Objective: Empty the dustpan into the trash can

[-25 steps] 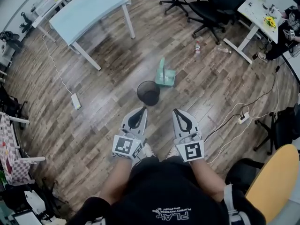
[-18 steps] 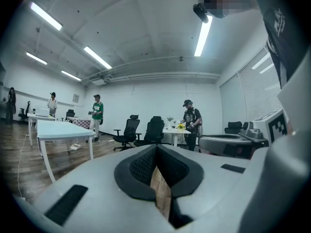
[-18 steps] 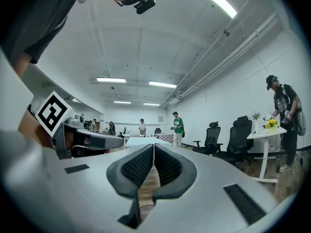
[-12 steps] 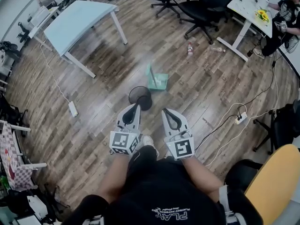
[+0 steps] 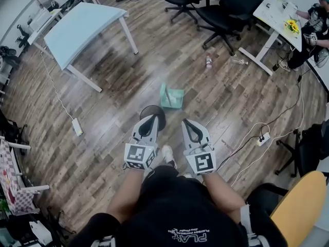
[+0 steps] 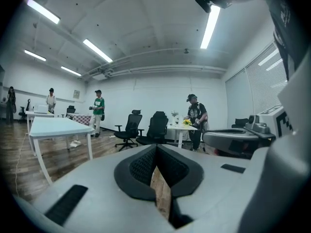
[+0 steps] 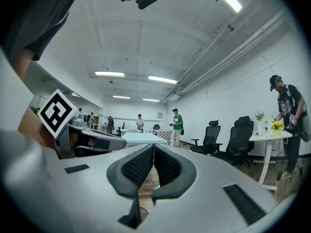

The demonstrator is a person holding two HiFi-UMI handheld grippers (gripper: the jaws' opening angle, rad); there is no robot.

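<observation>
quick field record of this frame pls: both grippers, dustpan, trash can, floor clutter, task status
left gripper: fingers shut, nothing between them
right gripper: fingers shut, nothing between them
dustpan: green, on the wood floor beyond the grippers, not held
trash can: dark, round, on the floor on the near side of the dustpan, partly hidden by the left gripper
bottle: on the floor farther off, near the office chairs
table: light blue, upper left
task status: dustpan not yet picked up
</observation>
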